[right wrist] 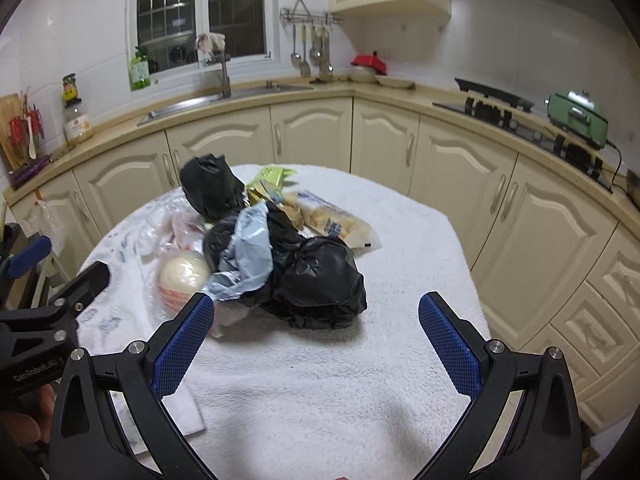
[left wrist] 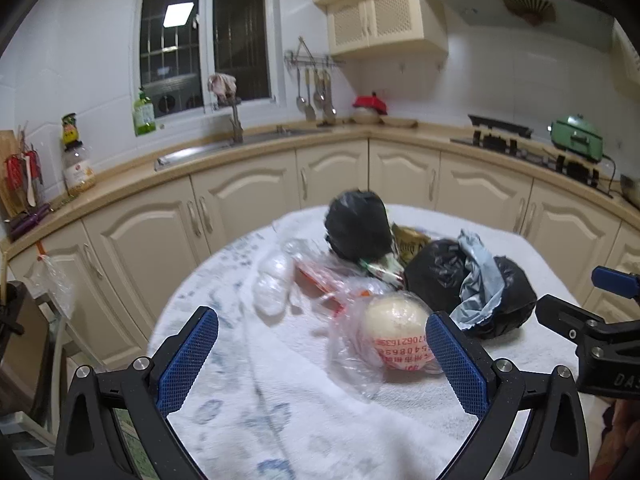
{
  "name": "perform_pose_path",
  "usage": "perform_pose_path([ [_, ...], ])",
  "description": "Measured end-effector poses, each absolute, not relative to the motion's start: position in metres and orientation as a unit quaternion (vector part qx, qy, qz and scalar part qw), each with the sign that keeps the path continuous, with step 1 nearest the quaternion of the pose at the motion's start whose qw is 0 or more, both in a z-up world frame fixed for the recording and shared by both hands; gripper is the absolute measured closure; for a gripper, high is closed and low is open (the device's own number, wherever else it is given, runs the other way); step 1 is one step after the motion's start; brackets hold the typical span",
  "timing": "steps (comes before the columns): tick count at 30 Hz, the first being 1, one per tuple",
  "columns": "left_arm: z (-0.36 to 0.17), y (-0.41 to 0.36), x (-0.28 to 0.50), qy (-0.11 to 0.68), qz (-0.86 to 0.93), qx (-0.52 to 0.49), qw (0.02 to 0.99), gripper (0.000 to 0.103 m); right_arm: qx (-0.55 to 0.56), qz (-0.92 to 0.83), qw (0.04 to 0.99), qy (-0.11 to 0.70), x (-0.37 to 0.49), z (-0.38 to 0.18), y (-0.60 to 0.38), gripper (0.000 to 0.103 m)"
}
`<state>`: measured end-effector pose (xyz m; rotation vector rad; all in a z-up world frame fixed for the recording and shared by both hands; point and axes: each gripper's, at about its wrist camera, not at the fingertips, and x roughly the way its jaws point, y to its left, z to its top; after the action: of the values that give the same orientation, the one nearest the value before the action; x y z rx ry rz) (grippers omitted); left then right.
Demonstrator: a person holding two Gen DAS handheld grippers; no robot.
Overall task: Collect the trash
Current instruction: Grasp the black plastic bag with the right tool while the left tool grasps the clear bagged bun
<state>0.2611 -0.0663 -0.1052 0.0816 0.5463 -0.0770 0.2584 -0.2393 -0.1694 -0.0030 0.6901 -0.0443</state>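
A heap of trash lies on a round table under a white towel (left wrist: 304,420). It holds a big black bag (right wrist: 316,280) with a pale blue wrapper (right wrist: 250,258) on it, a smaller black bag (right wrist: 210,186), a white ball in clear plastic (left wrist: 394,324), a crumpled clear bag (left wrist: 274,280), a green-yellow packet (right wrist: 270,180) and a bread packet (right wrist: 332,220). My left gripper (left wrist: 322,354) is open, its right pad beside the wrapped ball. My right gripper (right wrist: 316,340) is open just in front of the big black bag (left wrist: 472,280). Both are empty.
Cream kitchen cabinets (right wrist: 384,140) curve behind the table, with a sink (right wrist: 224,96), a stove (right wrist: 496,108) and a green pot (right wrist: 578,118) on the counter. The other gripper shows at the side of each view (left wrist: 592,328) (right wrist: 44,312).
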Motion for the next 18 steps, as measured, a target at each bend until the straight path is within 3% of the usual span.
perform_pose_path([
  [16, -0.13, -0.097, 0.415, 0.378, -0.091, 0.035, 0.921, 0.001, -0.017, 0.028, 0.926, 0.376, 0.302, -0.202, -0.26, 0.0],
  [18, -0.128, -0.086, 0.426, 0.384, -0.103, 0.019, 0.917, 0.011, -0.03, 0.042, 0.923, 0.38, 0.309, -0.204, -0.257, 0.0],
])
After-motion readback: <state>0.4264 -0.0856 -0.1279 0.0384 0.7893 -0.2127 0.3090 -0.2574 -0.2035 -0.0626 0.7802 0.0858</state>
